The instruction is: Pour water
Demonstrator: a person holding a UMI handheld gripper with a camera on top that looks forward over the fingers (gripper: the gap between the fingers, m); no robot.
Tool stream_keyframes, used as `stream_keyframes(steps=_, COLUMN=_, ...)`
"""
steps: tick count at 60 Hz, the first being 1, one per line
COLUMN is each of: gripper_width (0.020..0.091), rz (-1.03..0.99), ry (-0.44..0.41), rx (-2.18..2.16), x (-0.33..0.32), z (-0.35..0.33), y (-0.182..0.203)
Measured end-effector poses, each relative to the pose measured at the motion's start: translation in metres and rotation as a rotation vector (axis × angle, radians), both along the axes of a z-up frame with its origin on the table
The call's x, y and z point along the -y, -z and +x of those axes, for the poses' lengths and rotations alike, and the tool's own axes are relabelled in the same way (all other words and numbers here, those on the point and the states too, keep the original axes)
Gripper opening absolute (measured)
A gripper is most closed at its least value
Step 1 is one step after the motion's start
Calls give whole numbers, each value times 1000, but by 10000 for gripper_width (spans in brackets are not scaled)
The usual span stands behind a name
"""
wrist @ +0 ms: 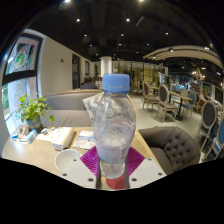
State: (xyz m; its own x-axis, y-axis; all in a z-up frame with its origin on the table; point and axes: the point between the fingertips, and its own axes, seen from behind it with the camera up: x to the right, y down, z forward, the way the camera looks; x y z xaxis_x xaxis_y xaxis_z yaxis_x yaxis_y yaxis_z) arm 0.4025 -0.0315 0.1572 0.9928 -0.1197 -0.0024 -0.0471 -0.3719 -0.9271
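The water bottle (115, 125) is see-through plastic with a light blue cap on top. The cap is on. The bottle stands straight up, not tipped. There is water inside, and it fills the lower part of the bottle, up to about the middle. The sides have bumpy ridges. The bottle sits right between the two fingers of the gripper (112, 172), close up against the pink pads (94, 160). Its bottom is hidden low down between the fingers, so what it rests on cannot be seen.
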Motion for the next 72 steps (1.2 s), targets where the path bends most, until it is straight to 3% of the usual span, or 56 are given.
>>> stream_keyframes(steps=12, gripper_width=315, rz=-61, ry=1, rx=19, x=-8, z=10, y=69)
stream_keyframes(steps=29, gripper_width=327, rz=-96, ry=6, rx=10, x=-2, z=15, y=118)
stream_keyframes(steps=59, gripper_width=337, rz=-32, ry=60, rx=-11, x=-13, z=24, y=115)
stream_keyframes(steps=70, gripper_width=511, rz=-67, ry=63, rx=-13, x=-11, z=23, y=119)
stream_keyframes(steps=72, gripper_width=571, rz=-93, ry=59, rx=-17, x=-8, z=22, y=124)
